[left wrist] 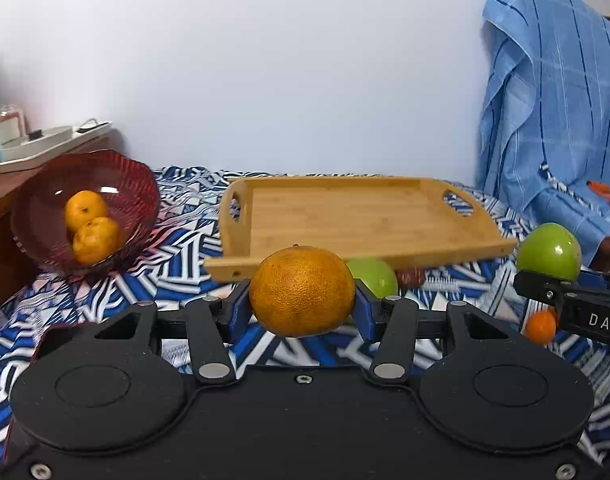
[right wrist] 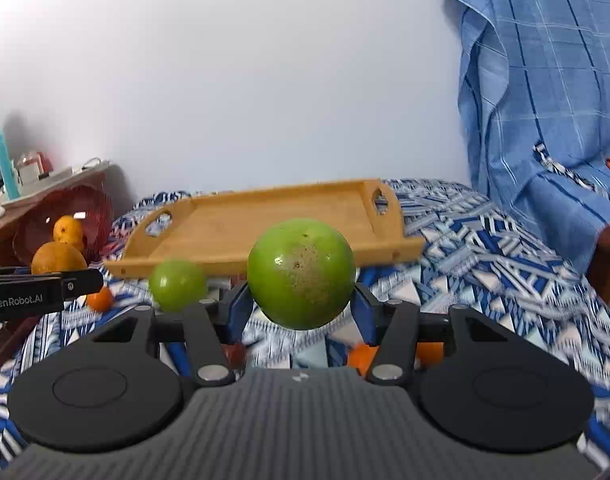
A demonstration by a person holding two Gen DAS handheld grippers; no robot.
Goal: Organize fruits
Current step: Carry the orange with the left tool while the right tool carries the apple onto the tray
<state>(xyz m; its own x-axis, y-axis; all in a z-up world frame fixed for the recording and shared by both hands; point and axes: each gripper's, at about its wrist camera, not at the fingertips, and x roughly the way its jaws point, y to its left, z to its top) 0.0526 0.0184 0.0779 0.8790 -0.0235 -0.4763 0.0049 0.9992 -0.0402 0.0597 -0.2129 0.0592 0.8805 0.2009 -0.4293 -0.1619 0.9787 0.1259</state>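
- Looking along the left gripper (left wrist: 301,312): its blue pads clamp an orange (left wrist: 301,291) at both sides, held clear above the patterned cloth (left wrist: 105,300); the stem end points up, the fruit too round to give a long axis
- behind the orange a green fruit (left wrist: 375,276) is half hidden; a small red thing (left wrist: 411,277) beside it is too blurred to name
- the right gripper (left wrist: 577,308) is cut off at the right edge, a second green fruit (left wrist: 550,251) sitting at its tip; a small orange fruit (left wrist: 540,326) is partly covered below it
- a red bowl (left wrist: 117,176) at left, tilted toward the camera, holds two oranges (left wrist: 91,226), one above the other
- a wooden tray (left wrist: 361,216) lies flat with nothing on it, its long side across the view, a handle slot at each end

- From the right wrist: the right gripper (right wrist: 301,312) grips a green fruit (right wrist: 301,273) between its pads, lifted off the cloth (right wrist: 485,264), a rough brown patch facing the camera
- orange bits (right wrist: 431,350) below the linkage are mostly hidden
- another green fruit (right wrist: 177,285) lies on the cloth just before the tray (right wrist: 265,224)
- the left gripper (right wrist: 45,284) is cut off at left, bearing its orange (right wrist: 57,258); a small orange fruit (right wrist: 100,299) peeks beneath
- the bowl (right wrist: 93,204) is partly hidden; one orange (right wrist: 68,231) shows inside
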